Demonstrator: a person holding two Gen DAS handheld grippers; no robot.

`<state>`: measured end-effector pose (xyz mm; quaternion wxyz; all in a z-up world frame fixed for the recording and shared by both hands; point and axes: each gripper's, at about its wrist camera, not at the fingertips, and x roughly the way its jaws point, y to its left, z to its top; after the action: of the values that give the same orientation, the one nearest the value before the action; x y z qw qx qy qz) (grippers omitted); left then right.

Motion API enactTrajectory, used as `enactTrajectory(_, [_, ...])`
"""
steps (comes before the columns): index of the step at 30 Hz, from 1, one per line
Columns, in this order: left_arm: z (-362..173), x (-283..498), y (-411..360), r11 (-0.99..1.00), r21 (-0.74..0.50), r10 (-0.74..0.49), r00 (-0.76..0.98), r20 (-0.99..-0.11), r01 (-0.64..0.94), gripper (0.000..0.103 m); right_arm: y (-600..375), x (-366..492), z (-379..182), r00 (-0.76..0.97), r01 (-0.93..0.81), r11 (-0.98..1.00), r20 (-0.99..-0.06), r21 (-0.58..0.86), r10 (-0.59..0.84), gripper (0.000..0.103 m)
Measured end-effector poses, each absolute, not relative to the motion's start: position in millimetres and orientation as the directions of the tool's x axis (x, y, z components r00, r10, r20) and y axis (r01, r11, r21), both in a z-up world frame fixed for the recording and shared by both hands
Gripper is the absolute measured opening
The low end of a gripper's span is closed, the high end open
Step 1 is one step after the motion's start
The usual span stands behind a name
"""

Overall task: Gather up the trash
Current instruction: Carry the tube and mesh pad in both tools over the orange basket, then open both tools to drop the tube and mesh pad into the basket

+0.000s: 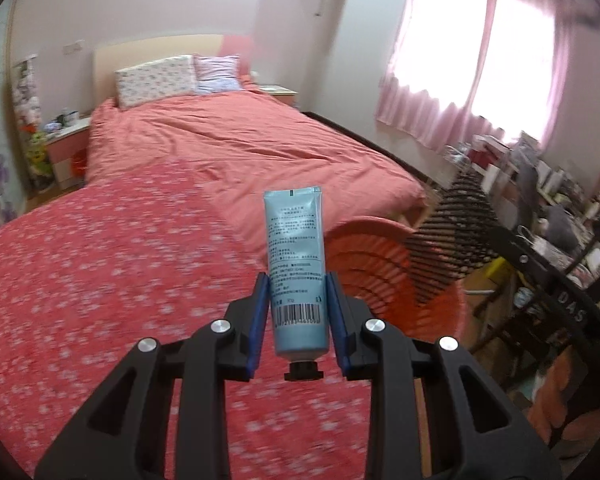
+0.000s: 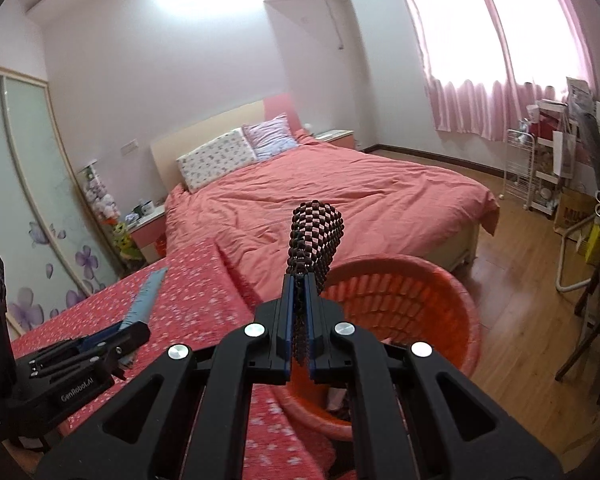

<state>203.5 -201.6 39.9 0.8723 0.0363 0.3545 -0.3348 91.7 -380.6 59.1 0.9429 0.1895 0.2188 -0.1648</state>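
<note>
My left gripper (image 1: 297, 280) is shut on a light blue tube (image 1: 297, 264) with a black cap, held upright above the red flowered cover; it also shows in the right wrist view (image 2: 146, 298). My right gripper (image 2: 299, 280) is shut on a dark beaded mat piece (image 2: 314, 236), held above the near rim of the orange plastic basket (image 2: 432, 300). The basket stands on the floor beside the flowered surface; in the left wrist view the basket (image 1: 380, 264) is just right of the tube. The left gripper (image 2: 112, 334) is seen at the lower left.
A red flowered cover (image 1: 100, 280) spreads under both grippers. Beyond it is a bed (image 2: 340, 196) with pink bedding and pillows. A cluttered dark desk (image 1: 540, 240) and a white rack (image 2: 524, 172) stand at the right. Wooden floor (image 2: 520, 320) lies right of the basket.
</note>
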Motion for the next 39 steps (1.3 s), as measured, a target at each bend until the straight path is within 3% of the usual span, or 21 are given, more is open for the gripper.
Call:
enactTrajectory(8, [27,196,-262,0.700,-0.211,-0.622,0.439,-0.648,0.682,0.029,-406,91,46,0.837,0.428,0.847,-0.490,0.314,-0.242,0.005])
enactTrajectory(24, [-13,202,-321,0.672,-0.218,-0.613,0.366,-0.700,0.708,0.029,-438,92,23,0.827,0.439,0.817,-0.524,0.375,-0.204,0.005])
enactTrajectory(27, [-16,207,-321,0.686,-0.219,-0.603,0.374,-0.705,0.694,0.037,-442,95,18,0.826,0.430,0.810,-0.536,0.399,-0.174,0.006])
enactTrajectory(28, [-18,209,-320,0.695,-0.216,-0.596,0.380,-0.708,0.686,0.044,-442,95,17,0.825,0.429,0.808,-0.540,0.404,-0.168,0.006])
enactTrajectory(29, [-18,211,-319,0.700,-0.215,-0.591,0.385,-0.709,0.681,0.048,-443,95,16,0.823,0.430,0.806,-0.543,0.407,-0.165,0.009])
enactTrajectory(32, [-21,218,-309,0.724,-0.199,-0.567,0.406,-0.717,0.660,0.049,-442,93,14,0.819,0.438,0.799,-0.549,0.411,-0.167,0.023])
enactTrajectory(35, [-22,220,-297,0.749,-0.187,-0.544,0.429,-0.721,0.636,0.049,-439,86,17,0.817,0.448,0.800,-0.545,0.399,-0.186,0.030])
enactTrajectory(39, [-13,218,-266,0.782,-0.161,-0.517,0.481,-0.708,0.603,0.053,-426,74,29,0.822,0.456,0.814,-0.520,0.359,-0.232,0.051])
